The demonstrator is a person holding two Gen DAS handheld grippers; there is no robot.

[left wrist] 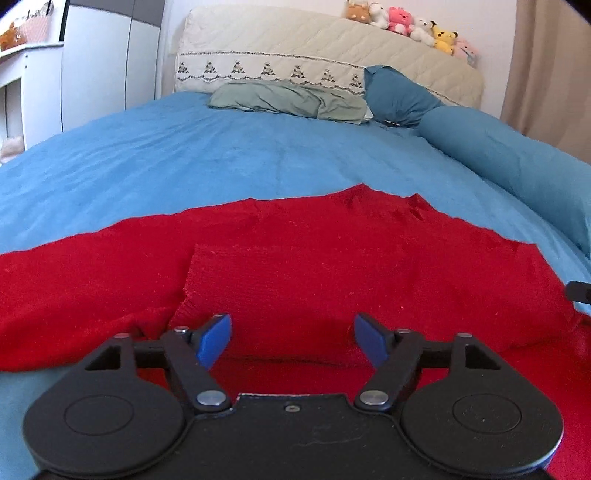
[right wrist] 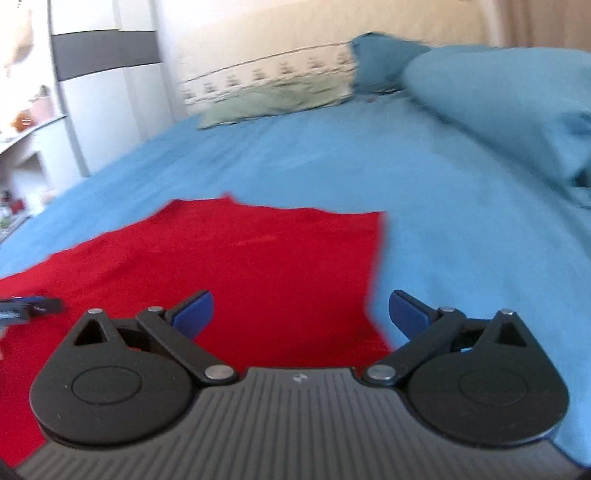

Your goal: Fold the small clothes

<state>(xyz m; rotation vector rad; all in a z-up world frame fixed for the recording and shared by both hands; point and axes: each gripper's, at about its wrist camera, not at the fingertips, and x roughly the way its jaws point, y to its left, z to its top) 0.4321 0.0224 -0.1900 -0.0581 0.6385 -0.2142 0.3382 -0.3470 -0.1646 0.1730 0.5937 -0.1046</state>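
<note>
1. Garment (left wrist: 295, 266): a red knit piece, spread flat on the near part of the bed (left wrist: 221, 155). A folded flap lies on top of it near the centre, just beyond the left tongs.
2. Left tongs (left wrist: 291, 338): released, blue pads (left wrist: 214, 341) well apart, nothing between them. They sit low over the near edge of the garment; contact with the cloth cannot be confirmed.
3. Right tongs (right wrist: 300, 312): released, blue pads (right wrist: 194, 314) well apart, nothing held. They straddle the garment's (right wrist: 229, 273) right edge: left pad over red cloth, right pad over blue sheet (right wrist: 461, 229).
4. The left tongs' tip shows at the left edge of the right wrist view, over the garment (right wrist: 29, 308); a dark part at the right edge of the left wrist view appears to be the right tongs.
5. Far end of bed: a green pillow (left wrist: 291, 99), a cream embroidered pillow (left wrist: 258, 70), a dark blue pillow (left wrist: 399, 96) and a blue bolster (left wrist: 509, 155) along the right side.
6. Soft toys (left wrist: 406, 24) line the top of the headboard.
7. Wardrobe (left wrist: 103, 62) stands far left.
8. The right wrist view is motion-blurred; fine detail there is unreliable.
</note>
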